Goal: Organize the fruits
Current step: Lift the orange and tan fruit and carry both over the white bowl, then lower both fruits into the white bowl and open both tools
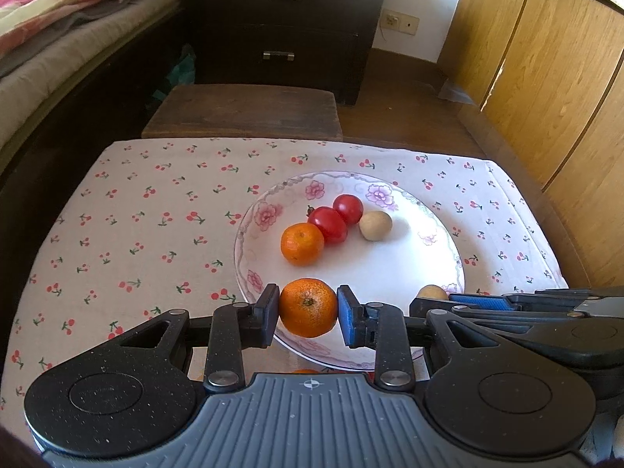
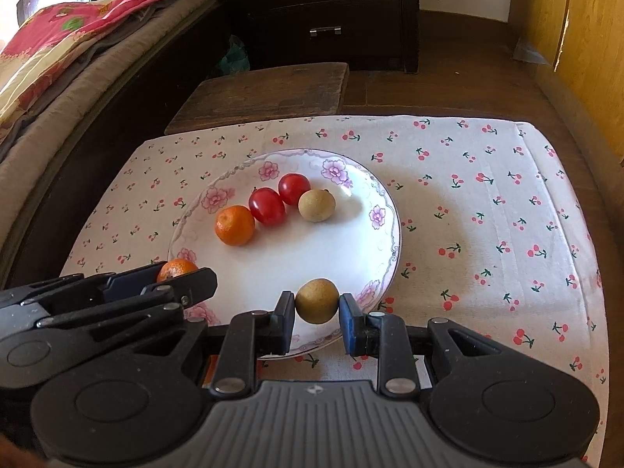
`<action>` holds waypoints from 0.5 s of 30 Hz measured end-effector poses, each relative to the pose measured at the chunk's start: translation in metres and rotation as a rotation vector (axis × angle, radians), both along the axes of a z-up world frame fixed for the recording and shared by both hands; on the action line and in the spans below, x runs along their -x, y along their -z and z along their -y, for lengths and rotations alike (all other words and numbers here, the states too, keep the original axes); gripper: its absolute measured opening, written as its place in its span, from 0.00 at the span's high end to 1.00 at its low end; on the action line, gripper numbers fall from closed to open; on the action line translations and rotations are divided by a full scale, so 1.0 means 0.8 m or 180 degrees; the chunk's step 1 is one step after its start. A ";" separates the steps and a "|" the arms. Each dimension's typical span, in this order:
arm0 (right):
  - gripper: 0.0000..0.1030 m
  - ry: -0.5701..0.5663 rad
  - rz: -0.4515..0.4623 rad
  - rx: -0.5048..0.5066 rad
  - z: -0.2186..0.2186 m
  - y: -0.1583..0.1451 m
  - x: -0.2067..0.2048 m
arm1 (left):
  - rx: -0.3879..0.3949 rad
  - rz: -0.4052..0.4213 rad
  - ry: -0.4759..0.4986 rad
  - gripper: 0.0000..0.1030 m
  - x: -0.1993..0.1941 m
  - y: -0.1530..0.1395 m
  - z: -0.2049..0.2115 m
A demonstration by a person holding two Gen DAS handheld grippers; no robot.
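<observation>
Bright daylight fell from my right, glaring off plate (image 1: 436, 261); soft shadows leaned left (frames sharp), fisheye bent edges, corners vignetted.

Six small fruits (image 2: 234, 225) over plate (image 2: 343, 249)

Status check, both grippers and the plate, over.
Left gripper shut on mandarin. Right gripper shut on longan. Both over plate. Nothing blocking.

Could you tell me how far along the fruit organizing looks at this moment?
Four fruits already lie on the plate. The left gripper holds a mandarin and the right gripper a brown fruit, both over the near rim, not yet set down.
</observation>
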State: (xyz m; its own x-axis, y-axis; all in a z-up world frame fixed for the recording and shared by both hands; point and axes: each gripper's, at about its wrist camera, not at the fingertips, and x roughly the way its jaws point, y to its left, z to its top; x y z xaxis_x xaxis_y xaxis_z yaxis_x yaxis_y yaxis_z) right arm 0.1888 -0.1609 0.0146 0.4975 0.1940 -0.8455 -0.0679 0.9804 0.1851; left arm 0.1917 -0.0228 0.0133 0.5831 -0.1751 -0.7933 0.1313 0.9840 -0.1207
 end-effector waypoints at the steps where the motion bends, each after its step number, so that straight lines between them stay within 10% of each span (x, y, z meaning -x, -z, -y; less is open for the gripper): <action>1: 0.73 0.0006 -0.0001 0.0007 0.000 0.000 0.000 | 0.0005 -0.0006 -0.0001 0.63 -0.001 0.001 0.000; 15: 0.73 0.0032 0.0005 -0.0005 0.000 0.001 -0.001 | -0.0021 0.0008 0.0004 0.62 0.000 -0.001 0.001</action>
State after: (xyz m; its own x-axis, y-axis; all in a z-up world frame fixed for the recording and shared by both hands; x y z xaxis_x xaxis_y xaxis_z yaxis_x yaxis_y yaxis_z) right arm 0.1892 -0.1612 0.0140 0.5008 0.1904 -0.8444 -0.0584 0.9807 0.1865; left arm 0.1916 -0.0239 0.0141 0.5848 -0.1708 -0.7930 0.1329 0.9845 -0.1140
